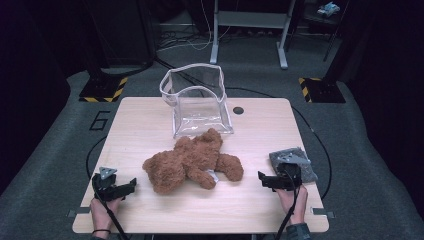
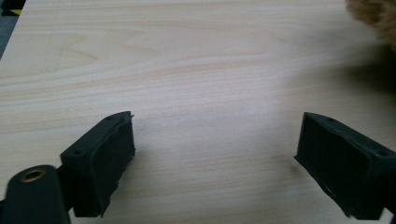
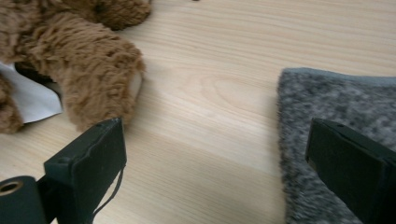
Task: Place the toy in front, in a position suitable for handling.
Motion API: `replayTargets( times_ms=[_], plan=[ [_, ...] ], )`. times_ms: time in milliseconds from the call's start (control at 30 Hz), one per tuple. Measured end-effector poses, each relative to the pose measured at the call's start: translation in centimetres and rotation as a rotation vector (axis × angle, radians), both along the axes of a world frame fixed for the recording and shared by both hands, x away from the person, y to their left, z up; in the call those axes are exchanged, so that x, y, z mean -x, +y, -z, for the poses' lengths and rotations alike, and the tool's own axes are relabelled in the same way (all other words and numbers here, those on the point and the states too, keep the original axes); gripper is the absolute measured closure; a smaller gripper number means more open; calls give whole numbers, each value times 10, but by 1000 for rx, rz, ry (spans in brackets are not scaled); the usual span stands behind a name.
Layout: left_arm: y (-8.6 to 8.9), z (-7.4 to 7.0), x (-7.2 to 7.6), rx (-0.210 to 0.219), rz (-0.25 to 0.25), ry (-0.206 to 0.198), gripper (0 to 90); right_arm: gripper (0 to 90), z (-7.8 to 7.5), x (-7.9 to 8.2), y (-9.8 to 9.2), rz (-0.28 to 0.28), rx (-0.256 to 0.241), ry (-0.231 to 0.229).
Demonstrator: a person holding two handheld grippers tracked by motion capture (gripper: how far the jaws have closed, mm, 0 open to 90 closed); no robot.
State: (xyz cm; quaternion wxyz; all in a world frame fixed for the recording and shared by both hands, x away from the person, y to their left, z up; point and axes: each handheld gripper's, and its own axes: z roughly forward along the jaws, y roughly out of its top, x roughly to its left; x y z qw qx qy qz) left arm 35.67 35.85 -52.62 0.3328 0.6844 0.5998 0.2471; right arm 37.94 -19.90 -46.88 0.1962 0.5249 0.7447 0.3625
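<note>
One left gripper (image 1: 131, 186), held in a hand (image 1: 104, 212) at the table's near left corner, has its two black, blocky jaws spread wide over bare wood and grips nothing. The single table (image 1: 140, 125) is pale, smooth-grained wood with rounded corners. In the middle lies one brown teddy bear (image 1: 192, 161), shaggy plush, on its side, with a white tag (image 3: 28, 98) at its leg. Just behind it, touching or nearly so, stands one clear plastic bag (image 1: 197, 100), boxy, white-trimmed and open at the top. The one right gripper (image 1: 261, 178) also has its jaws wide apart and empty, between the bear's leg and one grey felt pad (image 3: 336, 116), fuzzy and mottled.
</note>
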Motion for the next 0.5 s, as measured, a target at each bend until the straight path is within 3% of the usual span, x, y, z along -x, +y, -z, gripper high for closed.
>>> replayTargets(
  times_ms=[233, 400, 500],
  plan=[
    [-6, -21, 4, 80, 76, -32, 44, 44, -6, -2, 17, -48, -3, -9],
    [-20, -50, 4, 109, 162, -68, 5, 45, -8, -7, 29, -82, -11, -5],
    [-26, -63, 4, 104, 186, -96, 3, 45, -9, -8, 33, -91, -12, -3]
  ],
)
